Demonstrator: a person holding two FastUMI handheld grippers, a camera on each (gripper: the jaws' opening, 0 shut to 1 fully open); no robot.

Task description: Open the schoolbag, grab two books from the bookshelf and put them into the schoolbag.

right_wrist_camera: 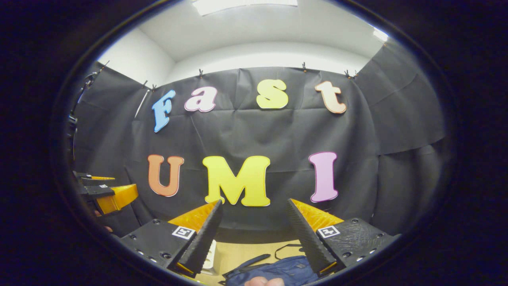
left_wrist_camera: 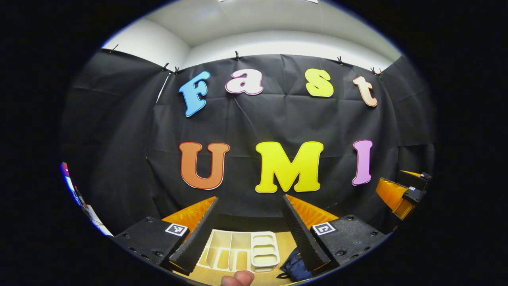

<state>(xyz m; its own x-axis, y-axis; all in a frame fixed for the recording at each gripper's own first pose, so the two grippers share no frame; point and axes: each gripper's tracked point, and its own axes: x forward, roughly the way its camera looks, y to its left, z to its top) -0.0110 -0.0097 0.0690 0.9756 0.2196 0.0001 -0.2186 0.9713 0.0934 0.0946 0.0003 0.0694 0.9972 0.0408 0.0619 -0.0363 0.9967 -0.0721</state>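
In the left gripper view my left gripper stands open, held high, with nothing between its fingers. Below and beyond it a cream-white bookshelf with several compartments lies on the wooden table. A corner of the dark blue schoolbag shows to its right. I cannot make out any books. In the right gripper view my right gripper is also open and empty above the blue schoolbag, whose black strap trails to the left. An edge of the bookshelf peeks out beside the left finger.
The booth's black cloth wall stands close behind the table. Each view catches the other gripper off to the side: the right gripper and the left gripper. A person's fingertip shows at the bottom edge, and a bit of hand.
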